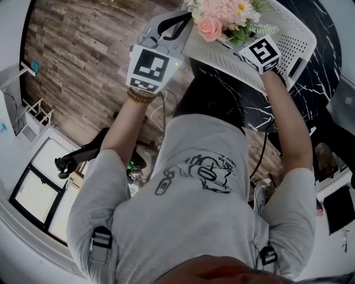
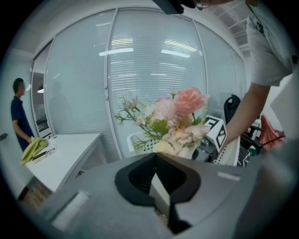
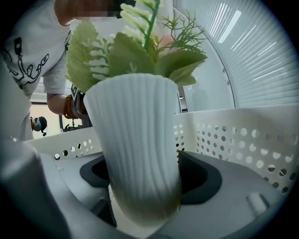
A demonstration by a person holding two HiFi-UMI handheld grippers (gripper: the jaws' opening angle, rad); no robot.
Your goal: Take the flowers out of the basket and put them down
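A bunch of pink and cream artificial flowers (image 1: 222, 14) stands in a white ribbed vase (image 3: 138, 140) inside the white perforated basket (image 1: 288, 39). In the right gripper view the vase fills the gap between the jaws, and both pads touch its sides, so my right gripper (image 3: 142, 186) is shut on it low down. The basket wall (image 3: 233, 135) rises behind it. My left gripper (image 1: 186, 19) hovers just left of the basket's near corner, jaws together and empty. From the left gripper (image 2: 156, 156) I see the flowers (image 2: 180, 116) ahead and the right gripper's marker cube (image 2: 216, 132).
The basket rests on a black marble table (image 1: 327, 61) above a wood floor (image 1: 83, 50). In the left gripper view a white desk (image 2: 65, 149) and a standing person (image 2: 19, 112) are at the left, a glass wall with blinds behind, and a dark chair (image 2: 231, 105) at the right.
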